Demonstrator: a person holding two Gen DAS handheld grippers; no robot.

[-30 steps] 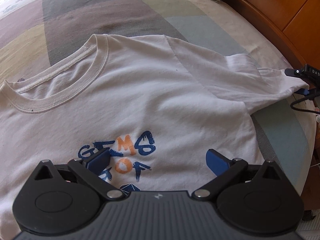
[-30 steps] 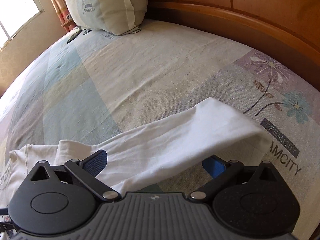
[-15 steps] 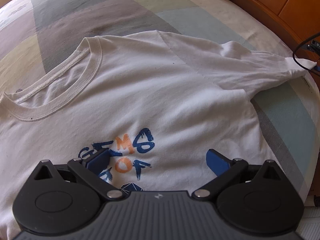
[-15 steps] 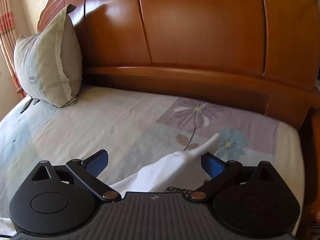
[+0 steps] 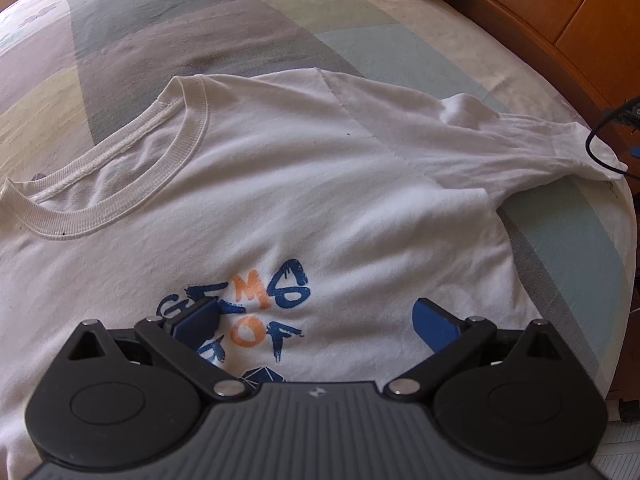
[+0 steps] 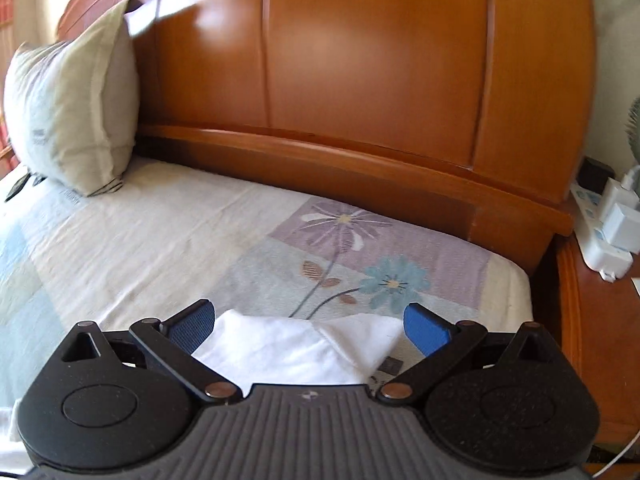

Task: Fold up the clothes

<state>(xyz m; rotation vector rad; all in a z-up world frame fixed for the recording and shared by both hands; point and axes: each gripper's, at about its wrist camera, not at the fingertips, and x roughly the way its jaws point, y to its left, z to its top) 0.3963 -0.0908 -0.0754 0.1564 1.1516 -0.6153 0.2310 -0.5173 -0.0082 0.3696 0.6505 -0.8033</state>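
Progress: early, by the look of it. No fold made yet; the white T-shirt (image 5: 304, 200) lies face-up and spread flat on the bed, both sides and the hem fold all left to do.

Left wrist view, near to far. Left gripper (image 5: 316, 320) sits bottom centre, jaws spread wide, nothing between them, hovering over the chest print. Blue pads (image 5: 434, 326) look rubbery w/ a fine ribbed face; black linkage arms are matte plastic w/ metal pivot pins. Print (image 5: 260, 320) is blue & orange blocky lettering, partly hidden by the gripper body. Shirt fabric is soft thin cotton knit, lightly creased. Ribbed crew collar (image 5: 120, 184), centre left, forms an open oval. Sleeve (image 5: 520, 144) runs to the right edge of frame, bunched & pulled taut toward its cuff. Beyond it, the patchwork bedsheet (image 5: 200, 32) in pastel blocks, flat weave.

Right wrist view. Right gripper (image 6: 306, 326) at bottom centre, jaws apart, not clamped; the sleeve cuff (image 6: 304, 348) lies between the pads, a folded white flap, whether touching them can't be told. Further up: floral patch on sheet (image 6: 352, 240), then a pillow (image 6: 76, 112) at upper left, leaning on the glossy curved wooden headboard (image 6: 360, 60).
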